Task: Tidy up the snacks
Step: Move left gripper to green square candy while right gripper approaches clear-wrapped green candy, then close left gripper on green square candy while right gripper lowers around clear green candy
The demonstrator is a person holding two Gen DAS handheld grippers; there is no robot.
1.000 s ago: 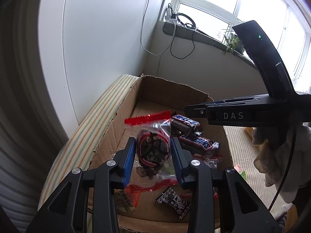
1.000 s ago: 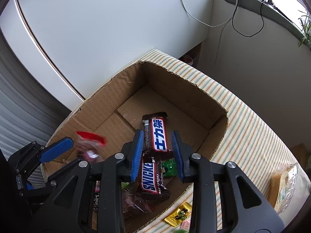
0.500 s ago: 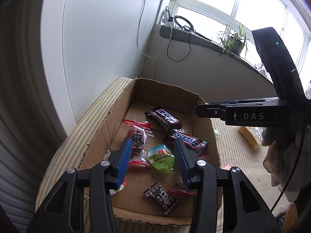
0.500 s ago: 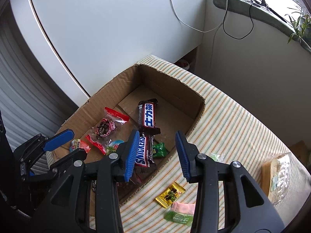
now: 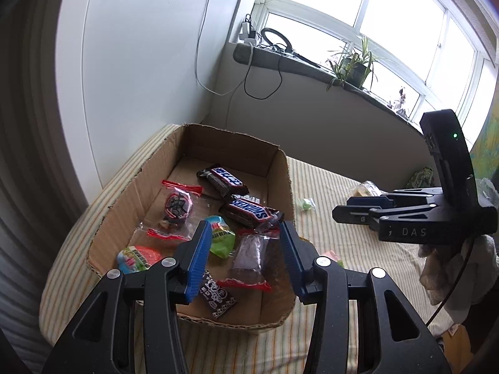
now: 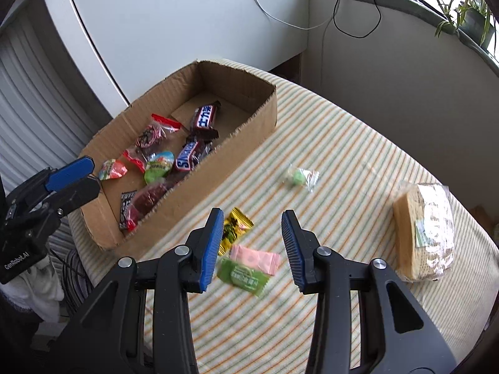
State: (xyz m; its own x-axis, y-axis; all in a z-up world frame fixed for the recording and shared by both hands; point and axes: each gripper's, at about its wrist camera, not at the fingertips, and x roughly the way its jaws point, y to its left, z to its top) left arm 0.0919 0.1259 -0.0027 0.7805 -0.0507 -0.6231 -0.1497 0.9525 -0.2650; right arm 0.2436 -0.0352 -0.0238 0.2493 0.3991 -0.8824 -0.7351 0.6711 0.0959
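Observation:
A cardboard box [image 5: 282, 187] on the striped table holds two Snickers bars [image 5: 249, 213], a red-sealed clear bag [image 5: 177, 205], a green packet [image 5: 220, 238] and other small snacks. Above the box's near end my left gripper [image 5: 243, 258] hangs open with nothing between its fingers. My right gripper [image 6: 253, 246] is open and empty over the table to the right of the box [image 6: 218, 168]. Just beyond its fingertips lie a yellow packet [image 6: 237, 227], a pink packet [image 6: 255, 258] and a green packet [image 6: 243, 277].
A green candy in clear wrap [image 6: 299, 177] lies farther out on the striped cloth [image 6: 358, 162]. A wrapped stack of wafers [image 6: 424, 233] sits at the right. White wall and a windowsill with cables and plants stand behind the table.
The left gripper let go of the red-sealed bag, which now lies in the box, and drew back. The right gripper swung from over the box to the loose packets on the table.

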